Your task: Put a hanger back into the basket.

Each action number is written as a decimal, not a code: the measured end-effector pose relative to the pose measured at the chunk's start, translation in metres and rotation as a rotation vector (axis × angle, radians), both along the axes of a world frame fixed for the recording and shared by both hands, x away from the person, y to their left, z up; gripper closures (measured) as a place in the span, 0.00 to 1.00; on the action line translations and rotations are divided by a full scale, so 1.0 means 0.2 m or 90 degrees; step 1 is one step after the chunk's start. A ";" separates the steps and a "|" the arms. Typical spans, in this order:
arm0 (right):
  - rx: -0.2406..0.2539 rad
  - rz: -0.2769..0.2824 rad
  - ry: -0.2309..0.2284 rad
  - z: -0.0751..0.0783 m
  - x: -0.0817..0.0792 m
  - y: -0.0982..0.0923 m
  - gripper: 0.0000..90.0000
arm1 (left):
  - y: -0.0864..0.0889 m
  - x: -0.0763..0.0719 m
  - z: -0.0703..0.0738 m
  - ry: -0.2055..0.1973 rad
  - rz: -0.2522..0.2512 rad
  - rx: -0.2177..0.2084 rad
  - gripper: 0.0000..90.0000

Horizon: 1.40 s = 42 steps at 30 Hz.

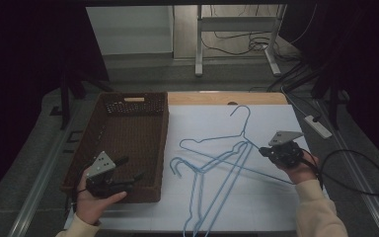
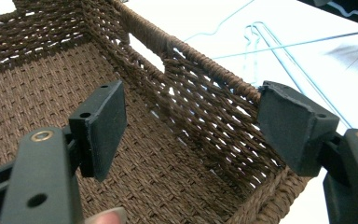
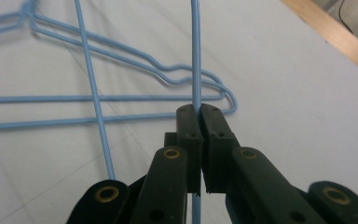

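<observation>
Blue wire hangers (image 1: 217,163) lie overlapping on the white sheet (image 1: 271,121) in the middle of the table. My right gripper (image 1: 263,151) is at their right end, shut on a thin blue wire of one hanger (image 3: 196,51), which runs straight out between the pressed pads of my right gripper (image 3: 198,110). A brown woven basket (image 1: 164,143) stands at the left. My left gripper (image 1: 133,168) hangs over its near right corner. In the left gripper view, my left gripper (image 2: 191,126) is open, and nothing is between its pads except the basket's wall (image 2: 205,63) beyond.
A white power strip (image 1: 318,126) and a looping black cable (image 1: 365,173) lie right of the table. A wooden strip (image 1: 227,98) borders the sheet's far edge. Metal table legs (image 1: 198,44) and cables stand on the floor beyond.
</observation>
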State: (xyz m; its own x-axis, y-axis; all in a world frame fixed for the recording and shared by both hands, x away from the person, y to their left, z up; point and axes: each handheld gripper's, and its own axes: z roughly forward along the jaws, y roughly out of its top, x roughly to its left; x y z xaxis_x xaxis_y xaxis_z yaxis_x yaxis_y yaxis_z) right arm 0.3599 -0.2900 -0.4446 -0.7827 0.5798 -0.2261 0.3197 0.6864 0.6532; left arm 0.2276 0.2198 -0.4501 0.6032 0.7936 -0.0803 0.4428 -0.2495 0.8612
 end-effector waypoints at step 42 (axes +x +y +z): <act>0.107 0.108 -0.045 0.20 -0.22 0.08 0.98 | -0.10 0.04 0.12 -0.001 -0.038 0.007 0.29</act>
